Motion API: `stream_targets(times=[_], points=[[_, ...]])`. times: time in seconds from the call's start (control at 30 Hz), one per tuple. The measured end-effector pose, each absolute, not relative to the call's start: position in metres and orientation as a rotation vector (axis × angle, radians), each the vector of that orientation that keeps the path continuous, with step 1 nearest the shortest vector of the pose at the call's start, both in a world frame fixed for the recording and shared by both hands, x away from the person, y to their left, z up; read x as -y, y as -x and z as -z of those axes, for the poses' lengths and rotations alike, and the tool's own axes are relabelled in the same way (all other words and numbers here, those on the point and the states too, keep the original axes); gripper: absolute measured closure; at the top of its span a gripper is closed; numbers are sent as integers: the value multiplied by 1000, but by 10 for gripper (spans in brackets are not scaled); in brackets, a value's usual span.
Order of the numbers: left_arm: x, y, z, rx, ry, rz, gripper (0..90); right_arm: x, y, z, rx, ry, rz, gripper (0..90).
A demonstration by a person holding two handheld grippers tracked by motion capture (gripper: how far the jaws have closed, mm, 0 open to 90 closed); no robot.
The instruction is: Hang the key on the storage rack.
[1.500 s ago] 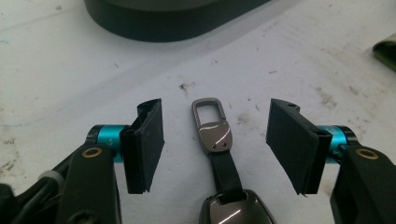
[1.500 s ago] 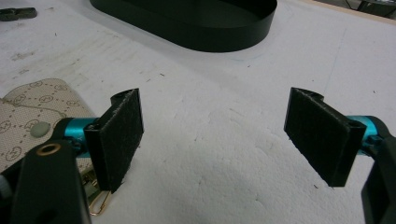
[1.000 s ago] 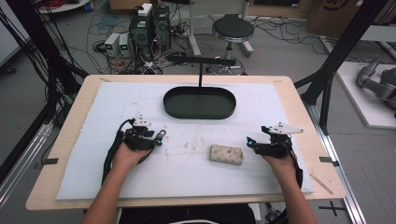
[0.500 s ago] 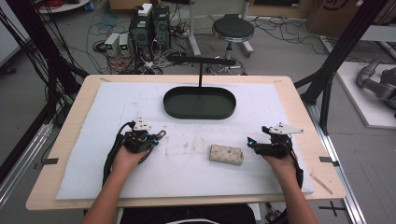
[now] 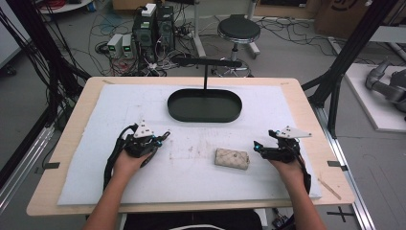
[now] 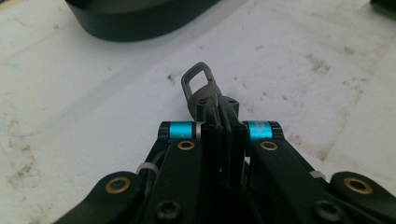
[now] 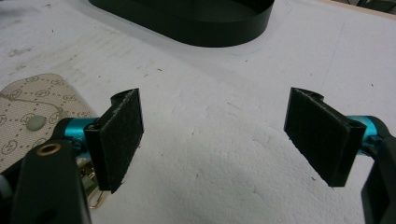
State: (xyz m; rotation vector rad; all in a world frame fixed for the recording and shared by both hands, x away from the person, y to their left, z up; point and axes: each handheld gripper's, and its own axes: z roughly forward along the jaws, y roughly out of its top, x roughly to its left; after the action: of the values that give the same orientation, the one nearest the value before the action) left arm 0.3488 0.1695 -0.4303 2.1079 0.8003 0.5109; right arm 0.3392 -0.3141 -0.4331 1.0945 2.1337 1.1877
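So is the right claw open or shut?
Open: the right claw has its pads wide apart, bare white mat between them.

No readable text, numbers or signs anywhere. Closest thing: the beige pouch on the white mat has a repeating round monogram print, but the letters are too small and blurred to read.

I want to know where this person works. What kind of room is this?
Probably a robotics lab or workshop. Computer towers and tangled cables sit on the floor behind the wooden table, a grey robot arm lies at the right, and each hand holds a hand-held gripper, left and right.
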Motion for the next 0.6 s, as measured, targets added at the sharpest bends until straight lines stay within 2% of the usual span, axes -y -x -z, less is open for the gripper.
stream_targets(times=[0.33,0.6], points=[[-177,-353,402,-784,-1994,-540,879,313,-339,433,-2137,-1095,-1198,203],[-165,-373,368,-746,-1951,-564,879,312,-339,433,-2138,-1088,-1202,202]])
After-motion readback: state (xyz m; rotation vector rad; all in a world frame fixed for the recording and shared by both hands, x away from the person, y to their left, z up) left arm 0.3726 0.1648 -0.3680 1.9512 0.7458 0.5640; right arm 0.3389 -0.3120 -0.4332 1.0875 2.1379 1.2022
